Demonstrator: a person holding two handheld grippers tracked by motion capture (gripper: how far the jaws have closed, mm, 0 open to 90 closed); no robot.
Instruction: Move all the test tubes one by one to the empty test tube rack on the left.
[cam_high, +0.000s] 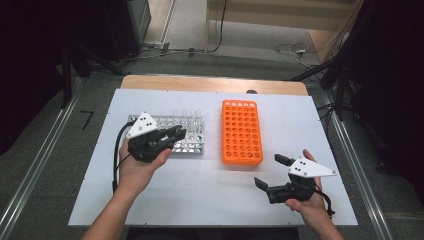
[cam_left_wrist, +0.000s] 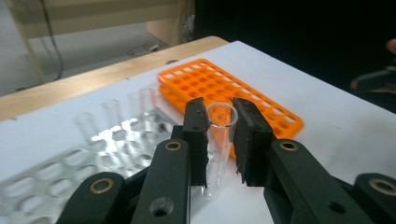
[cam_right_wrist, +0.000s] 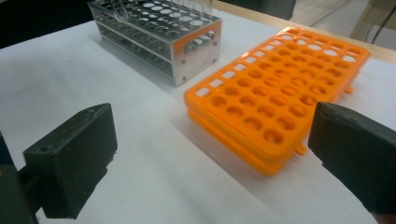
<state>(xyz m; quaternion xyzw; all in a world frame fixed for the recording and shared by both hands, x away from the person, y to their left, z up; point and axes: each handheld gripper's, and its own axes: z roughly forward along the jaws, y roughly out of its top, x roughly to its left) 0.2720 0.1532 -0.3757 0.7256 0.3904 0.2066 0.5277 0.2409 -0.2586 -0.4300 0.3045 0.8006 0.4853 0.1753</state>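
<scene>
My left gripper (cam_high: 177, 134) hovers over the near right part of a metal tube rack (cam_high: 192, 142). It is shut on a clear test tube (cam_left_wrist: 218, 140), which stands upright between the pads above the rack (cam_left_wrist: 116, 140). Just to the right lies an orange rack (cam_high: 242, 131) with many round holes, all without tubes. My right gripper (cam_high: 271, 171) sits near the table's front right, below the orange rack's near corner. Its jaws stand wide open with nothing between them, facing the orange rack (cam_right_wrist: 280, 93) and the metal rack (cam_right_wrist: 159, 32).
Several clear tubes (cam_high: 187, 116) stand in the far rows of the metal rack. A white sheet (cam_high: 200, 195) covers the table, with a wooden edge (cam_high: 210, 82) at the back. Cables lie on the floor beyond the table.
</scene>
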